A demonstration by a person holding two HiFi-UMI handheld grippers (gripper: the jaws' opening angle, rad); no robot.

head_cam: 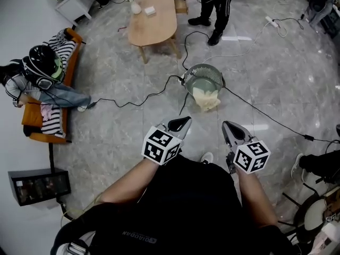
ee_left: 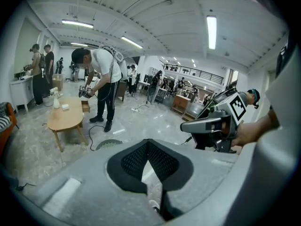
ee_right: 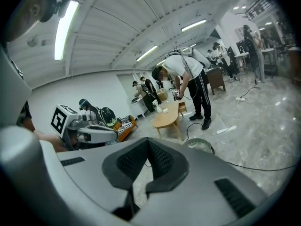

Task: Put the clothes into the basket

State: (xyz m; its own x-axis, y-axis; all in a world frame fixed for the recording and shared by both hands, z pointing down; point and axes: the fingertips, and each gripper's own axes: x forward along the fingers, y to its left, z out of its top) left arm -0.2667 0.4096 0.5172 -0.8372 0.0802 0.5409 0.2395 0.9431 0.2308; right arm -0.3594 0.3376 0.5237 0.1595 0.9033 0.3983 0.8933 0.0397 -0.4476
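A round grey-green basket (head_cam: 203, 78) stands on the marble floor ahead of me, with a cream cloth (head_cam: 206, 99) draped over its near rim. My left gripper (head_cam: 180, 124) and right gripper (head_cam: 229, 127) hover side by side short of it, both shut and holding nothing. In the left gripper view the black pads (ee_left: 136, 160) meet in front of the basket (ee_left: 109, 144). The right gripper view likewise shows closed pads (ee_right: 162, 160), with the basket (ee_right: 199, 145) beyond. Striped clothes (head_cam: 53, 124) and a pink piece (head_cam: 47, 110) lie on the orange sofa (head_cam: 33, 118) at the left.
A person with a helmet sits on the sofa. An oval wooden table (head_cam: 153, 17) stands behind the basket, and a person (head_cam: 215, 9) with grippers stands by it. Black cables (head_cam: 133, 101) run across the floor around the basket. A dark box (head_cam: 38, 185) sits at the lower left.
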